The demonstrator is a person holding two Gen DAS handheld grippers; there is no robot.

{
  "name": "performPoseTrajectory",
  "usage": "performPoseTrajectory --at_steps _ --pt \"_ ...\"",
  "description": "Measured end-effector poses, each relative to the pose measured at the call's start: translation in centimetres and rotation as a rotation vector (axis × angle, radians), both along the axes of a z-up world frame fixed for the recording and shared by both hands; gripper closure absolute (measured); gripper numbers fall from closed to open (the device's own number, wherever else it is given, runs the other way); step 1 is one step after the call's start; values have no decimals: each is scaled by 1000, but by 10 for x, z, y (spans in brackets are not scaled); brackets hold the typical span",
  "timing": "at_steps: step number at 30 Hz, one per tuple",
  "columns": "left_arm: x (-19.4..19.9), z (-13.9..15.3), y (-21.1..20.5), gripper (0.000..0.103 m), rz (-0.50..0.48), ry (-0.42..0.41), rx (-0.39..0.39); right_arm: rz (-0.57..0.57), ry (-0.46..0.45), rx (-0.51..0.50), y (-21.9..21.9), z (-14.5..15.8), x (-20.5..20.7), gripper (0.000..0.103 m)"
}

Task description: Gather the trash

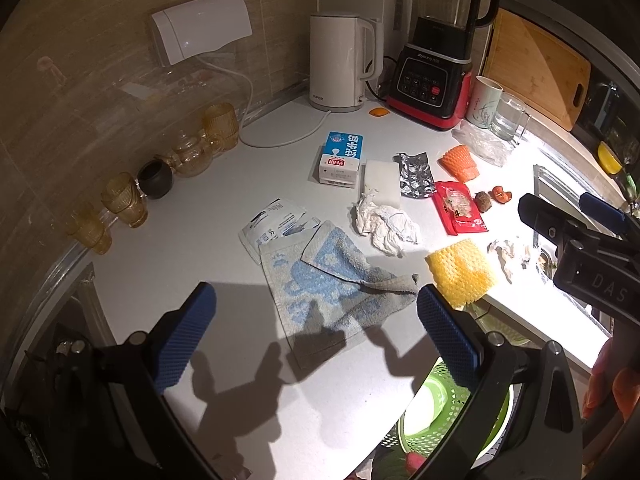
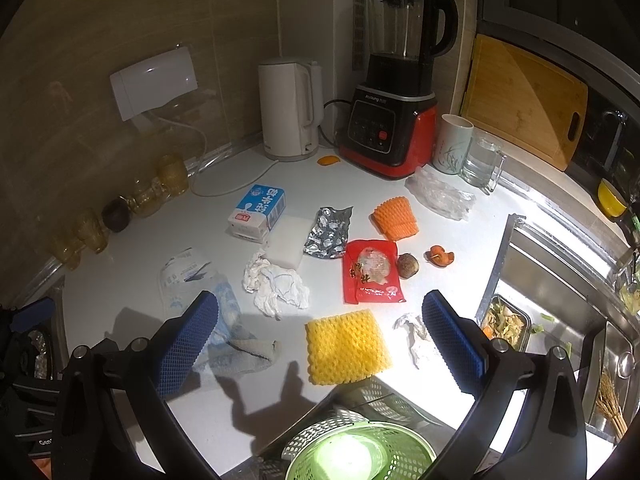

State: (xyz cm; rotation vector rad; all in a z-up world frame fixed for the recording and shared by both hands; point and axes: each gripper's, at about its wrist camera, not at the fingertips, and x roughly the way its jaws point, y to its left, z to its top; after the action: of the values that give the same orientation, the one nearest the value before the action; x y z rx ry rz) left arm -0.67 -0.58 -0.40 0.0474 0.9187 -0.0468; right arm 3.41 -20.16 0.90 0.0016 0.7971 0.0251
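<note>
Listing the trash on the white countertop [image 2: 120, 296]: yellow foam fruit net [image 2: 346, 346] at the near edge above the green perforated bin [image 2: 360, 454], crumpled tissue [image 2: 276, 284], red snack wrapper [image 2: 370, 272], foil blister pack [image 2: 328, 232], milk carton [image 2: 258, 212] toward the kettle [image 2: 288, 108]. All judged light, soft, crushable; the net best pinched at a free edge. Right gripper [image 2: 320, 336] and left gripper [image 1: 316, 320] both spread wide, empty; sink [image 2: 560, 300] rightward, blender [image 2: 396, 80] behind

White counter [image 2: 224, 420] in a beige-tiled corner [image 2: 100, 20], steel sink [image 2: 560, 280] at right, harsh light along the edge.
</note>
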Motion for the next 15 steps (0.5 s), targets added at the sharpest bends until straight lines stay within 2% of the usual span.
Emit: performPoseTrajectory --at_steps 15 --pt "1 1 -1 7 1 2 1 -1 3 -2 0 -2 -1 2"
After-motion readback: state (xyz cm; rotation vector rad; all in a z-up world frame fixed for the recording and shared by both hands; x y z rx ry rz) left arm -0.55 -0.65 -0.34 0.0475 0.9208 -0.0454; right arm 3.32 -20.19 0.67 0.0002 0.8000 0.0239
